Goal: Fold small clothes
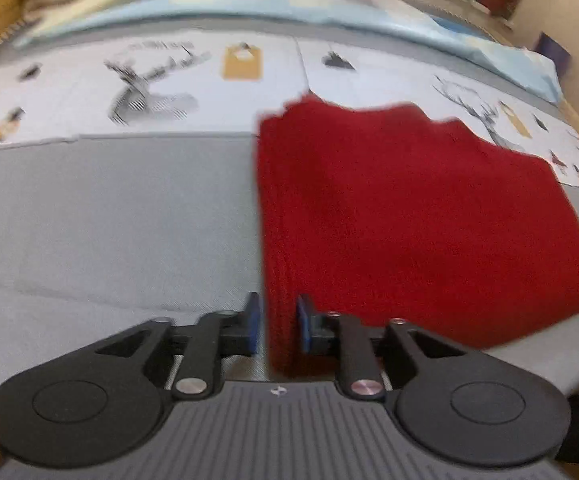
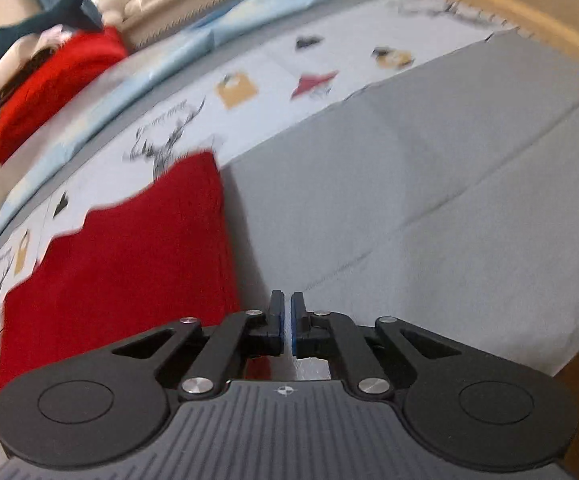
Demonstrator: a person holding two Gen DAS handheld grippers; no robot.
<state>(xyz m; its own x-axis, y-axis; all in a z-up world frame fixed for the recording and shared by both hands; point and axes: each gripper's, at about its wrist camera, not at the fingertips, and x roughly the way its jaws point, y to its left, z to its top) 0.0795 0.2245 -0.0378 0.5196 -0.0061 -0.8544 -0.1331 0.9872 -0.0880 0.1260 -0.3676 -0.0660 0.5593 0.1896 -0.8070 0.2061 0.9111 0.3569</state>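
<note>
Two grippers: my left gripper [image 1: 277, 322] pinches the folded red knitted garment's [image 1: 409, 220] lower-centre edge, while my right gripper [image 2: 285, 322] shows jaws pressed together, empty.

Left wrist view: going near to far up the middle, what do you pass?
Left gripper closed on the red garment's near edge → grey sheet → white printed cloth → light blue cloth.
</note>
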